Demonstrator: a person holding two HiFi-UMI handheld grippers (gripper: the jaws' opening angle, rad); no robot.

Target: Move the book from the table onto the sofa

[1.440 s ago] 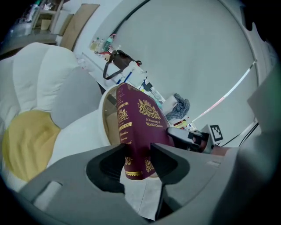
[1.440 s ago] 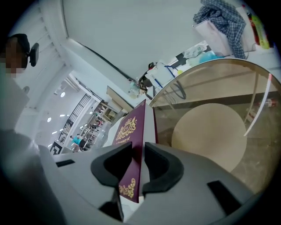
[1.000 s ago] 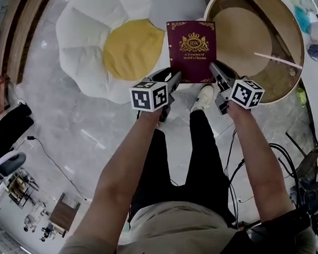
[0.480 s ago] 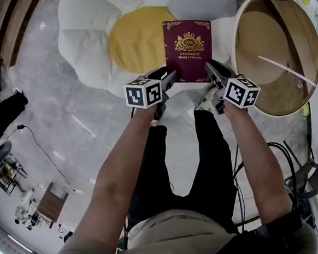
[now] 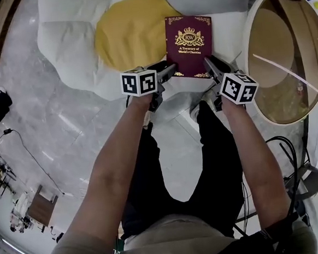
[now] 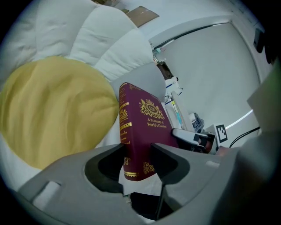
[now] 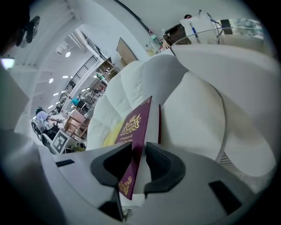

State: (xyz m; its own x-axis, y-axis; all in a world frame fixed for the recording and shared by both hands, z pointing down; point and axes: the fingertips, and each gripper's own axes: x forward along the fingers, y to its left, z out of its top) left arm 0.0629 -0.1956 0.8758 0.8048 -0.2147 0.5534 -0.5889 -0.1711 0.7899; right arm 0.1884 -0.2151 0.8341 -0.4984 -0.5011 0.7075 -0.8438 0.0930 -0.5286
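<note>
Both stretched forward, left gripper (image 5: 171, 71) and right gripper (image 5: 209, 63) clamp the book (image 5: 189, 39)

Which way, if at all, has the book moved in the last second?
Yes: the book moved away from the round table, toward the sofa's yellow centre.
</note>
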